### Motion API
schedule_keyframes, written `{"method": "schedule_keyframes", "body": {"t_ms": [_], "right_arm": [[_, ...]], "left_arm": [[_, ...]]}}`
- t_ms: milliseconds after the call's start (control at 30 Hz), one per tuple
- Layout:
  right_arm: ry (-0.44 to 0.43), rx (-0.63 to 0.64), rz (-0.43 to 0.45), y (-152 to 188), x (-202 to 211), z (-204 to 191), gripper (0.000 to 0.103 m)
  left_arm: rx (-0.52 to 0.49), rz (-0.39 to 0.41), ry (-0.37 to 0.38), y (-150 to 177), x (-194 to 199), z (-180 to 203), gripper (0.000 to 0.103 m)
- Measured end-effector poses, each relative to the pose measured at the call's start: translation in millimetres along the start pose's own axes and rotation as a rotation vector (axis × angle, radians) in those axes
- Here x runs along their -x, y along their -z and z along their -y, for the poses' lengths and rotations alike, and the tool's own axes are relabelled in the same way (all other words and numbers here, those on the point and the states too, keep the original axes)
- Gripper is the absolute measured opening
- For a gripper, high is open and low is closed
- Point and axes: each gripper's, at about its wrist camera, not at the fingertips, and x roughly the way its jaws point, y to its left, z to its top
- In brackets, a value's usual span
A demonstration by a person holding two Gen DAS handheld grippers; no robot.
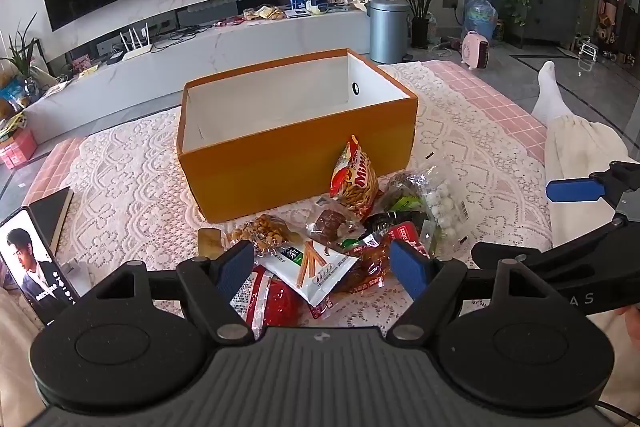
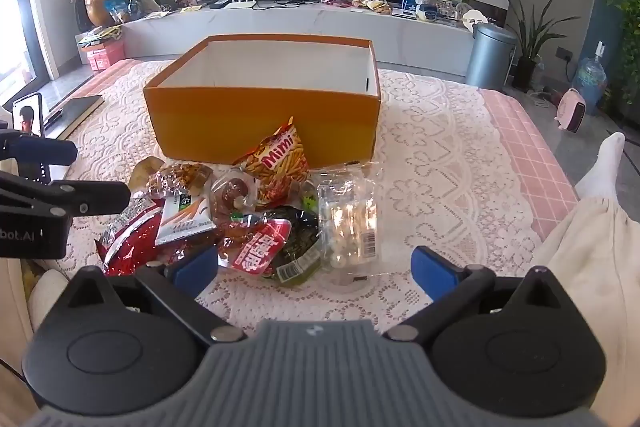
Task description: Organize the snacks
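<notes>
Both claws gape, angled down over snacks [image 2: 256, 219].

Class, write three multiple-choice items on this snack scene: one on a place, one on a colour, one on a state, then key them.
1. The snack pile lies:
A. inside the box
B. on the cloth before the box
C. on the TV shelf

2. The box outside is:
A. orange
B. green
C. black

3. The right gripper is:
A. shut on a packet
B. open, holding nothing
C. out of view

Key: B, packets sit on the lace cloth; A, orange walls; B, its blue fingers stand apart over bare cloth.
</notes>
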Motion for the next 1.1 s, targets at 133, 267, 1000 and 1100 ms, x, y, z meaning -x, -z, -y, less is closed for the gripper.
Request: {"method": "schedule_keyframes", "body": {"t_ms": [133, 267, 1000, 1100], "right_arm": [[0.002, 0.004, -0.003, 0.0, -1.2, -0.4, 0.1], [0.003, 0.002, -0.002, 0.1, -0.9, -0.9, 0.1], [-0.001, -0.004, -0.027, 2.1, -3.4, -0.2, 0.1], [-0.001, -0.005, -0.028, 2.5, -3.5, -0.1, 0.1]], "left_arm": [[-0.002, -0.001, 0.002, 0.0, 0.0, -0.2, 0.09], [-0.005, 0.0, 0.002, 0.0, 0.4, -1.1, 0.09], [-0.013, 0.0, -0.004, 0.7, 0.1, 1.5, 0.09], [-0.013, -0.001, -0.006, 0.9, -0.2, 1.6, 0.09]]}}
